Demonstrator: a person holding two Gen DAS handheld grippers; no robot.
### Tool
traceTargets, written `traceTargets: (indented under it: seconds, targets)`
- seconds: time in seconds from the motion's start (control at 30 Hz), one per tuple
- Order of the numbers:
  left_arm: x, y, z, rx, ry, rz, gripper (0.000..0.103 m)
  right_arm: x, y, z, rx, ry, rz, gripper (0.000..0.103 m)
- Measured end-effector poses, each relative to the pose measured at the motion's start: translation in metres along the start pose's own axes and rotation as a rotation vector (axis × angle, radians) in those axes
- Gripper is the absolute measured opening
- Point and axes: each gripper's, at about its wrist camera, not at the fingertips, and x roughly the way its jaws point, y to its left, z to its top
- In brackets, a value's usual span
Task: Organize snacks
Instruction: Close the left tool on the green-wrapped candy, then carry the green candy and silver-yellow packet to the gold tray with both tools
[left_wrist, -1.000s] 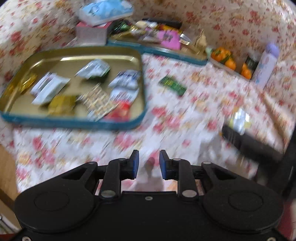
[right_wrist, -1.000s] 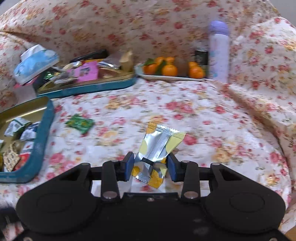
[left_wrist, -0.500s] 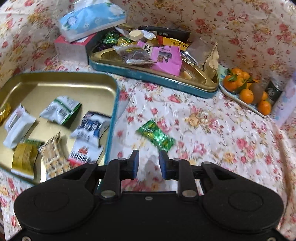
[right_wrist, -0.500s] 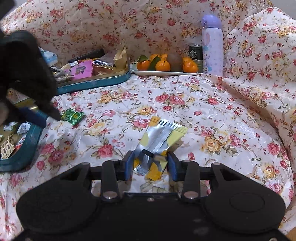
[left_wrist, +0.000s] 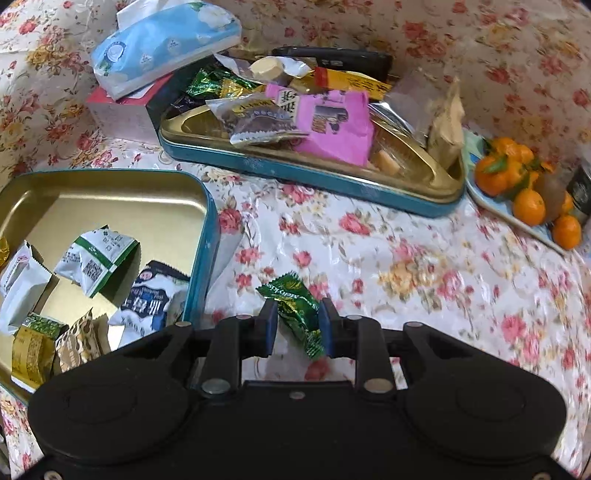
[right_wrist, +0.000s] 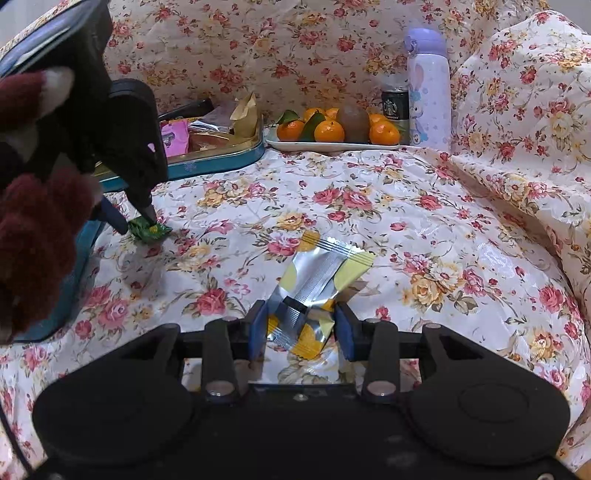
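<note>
Left hand-held gripper (left_wrist: 297, 323) has travelled from beside the near tin (left_wrist: 207, 236) to the green candy wrapper (left_wrist: 295, 306), now between its opening jaws. It has entered the right wrist view.

A candy (left_wrist: 295, 310) lies on the cloth (left_wrist: 406, 266) just right of the near tin (left_wrist: 207, 236); the far tin (left_wrist: 314, 173) sits behind.

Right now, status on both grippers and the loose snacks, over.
Left gripper opening, astride green candy on the cloth, beside near tin. Right gripper shut on yellow-silver packet. Nothing in the way.
</note>
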Motion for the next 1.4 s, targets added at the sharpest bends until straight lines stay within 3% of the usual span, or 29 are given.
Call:
traceTargets:
  seconds: [0.23, 0.47, 0.73, 1.07, 1.17, 1.23, 1.4]
  targets:
    - [0.010, 0.008, 0.013, -0.047, 0.022, 0.000, 0.036, 0.001, -0.001, 0.001, 0.006, 0.006, 0.002, 0.042]
    - [0.011, 0.015, 0.014, -0.071, 0.044, -0.051, 0.036, 0.002, -0.001, 0.001, 0.009, 0.004, 0.006, 0.043]
    - [0.015, 0.014, 0.010, -0.020, 0.048, -0.096, 0.040, 0.002, -0.001, 0.000, 0.010, 0.001, 0.015, 0.044]
    - [0.020, 0.001, 0.011, 0.075, 0.026, -0.046, 0.045, 0.003, 0.001, 0.000, 0.005, 0.000, 0.014, 0.046]
    - [0.021, -0.006, 0.010, 0.130, 0.013, -0.026, 0.041, 0.003, 0.002, 0.000, 0.007, 0.001, 0.011, 0.047]
    - [0.019, -0.006, 0.009, 0.149, 0.014, -0.044, 0.031, 0.003, 0.001, 0.000, 0.008, 0.002, 0.013, 0.047]
    - [0.011, -0.004, 0.000, 0.179, 0.055, -0.114, 0.028, 0.003, -0.002, 0.002, 0.017, 0.010, 0.019, 0.046]
